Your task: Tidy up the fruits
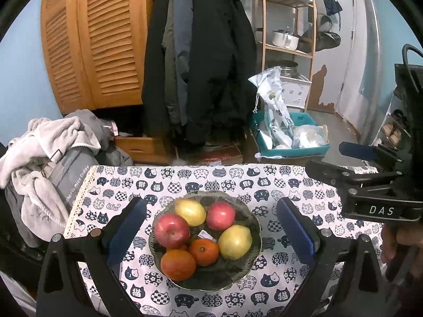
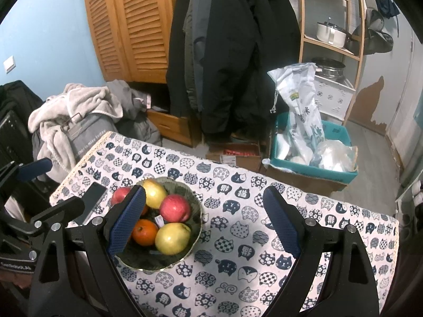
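A dark green scalloped bowl [image 1: 257, 227] [image 2: 198, 212] stands on the cat-print tablecloth [image 1: 290, 185] [image 2: 264, 237]. It holds two red apples [image 1: 171, 231] [image 1: 220, 215], two yellow fruits [image 1: 190, 211] [image 1: 235, 241] and oranges [image 1: 203, 251] [image 1: 178, 264]. My left gripper [image 1: 211, 206] is open, with the bowl framed between its blue pads [image 1: 127, 232], apart from the fruit. My right gripper [image 2: 205, 195] is open too, over the cloth just right of the bowl. Its left pad [image 2: 127, 227] hides part of the bowl. Neither gripper holds anything.
A dark phone [image 2: 91, 202] lies on the cloth left of the bowl. A pile of clothes [image 1: 39, 158] sits beyond the table's left edge. Hanging coats [image 1: 201, 66], a teal box [image 1: 290, 137] with bags and a wooden shelf [image 1: 288, 39] stand behind the table.
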Demonstrator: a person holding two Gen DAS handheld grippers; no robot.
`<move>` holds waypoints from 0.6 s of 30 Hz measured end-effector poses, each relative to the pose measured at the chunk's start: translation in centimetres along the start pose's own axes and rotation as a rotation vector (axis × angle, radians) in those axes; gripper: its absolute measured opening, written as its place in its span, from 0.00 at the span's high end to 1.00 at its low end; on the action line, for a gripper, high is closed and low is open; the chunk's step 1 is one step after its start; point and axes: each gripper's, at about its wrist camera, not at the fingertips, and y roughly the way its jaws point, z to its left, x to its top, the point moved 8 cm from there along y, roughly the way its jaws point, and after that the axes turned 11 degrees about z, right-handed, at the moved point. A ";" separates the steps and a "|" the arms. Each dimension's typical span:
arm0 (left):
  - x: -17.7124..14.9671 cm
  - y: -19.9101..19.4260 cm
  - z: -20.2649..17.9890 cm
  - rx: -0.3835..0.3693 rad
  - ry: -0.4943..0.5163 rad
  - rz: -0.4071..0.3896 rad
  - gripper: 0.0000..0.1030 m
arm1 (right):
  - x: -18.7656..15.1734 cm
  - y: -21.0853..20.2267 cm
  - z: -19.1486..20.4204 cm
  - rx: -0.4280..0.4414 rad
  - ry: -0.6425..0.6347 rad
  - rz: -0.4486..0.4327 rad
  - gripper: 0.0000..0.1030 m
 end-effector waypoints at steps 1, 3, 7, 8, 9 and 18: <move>0.0 -0.1 -0.1 0.002 0.002 -0.001 0.03 | 0.0 0.0 0.0 0.000 0.000 0.000 0.14; 0.1 -0.2 -0.1 0.005 0.004 -0.001 0.03 | 0.0 0.0 0.0 0.000 0.000 0.000 0.14; 0.1 -0.3 0.0 0.007 0.000 0.001 0.03 | 0.0 0.0 0.0 0.000 0.000 0.000 0.14; 0.1 -0.3 0.0 0.011 -0.001 0.002 0.03 | 0.0 0.0 0.1 0.000 0.000 0.000 0.14; 0.1 -0.3 0.0 0.014 0.000 0.004 0.03 | 0.0 0.0 0.1 -0.001 0.000 0.000 0.14; -0.1 0.1 0.1 0.022 -0.009 0.031 0.03 | 0.0 -0.1 0.1 -0.002 0.000 0.000 0.14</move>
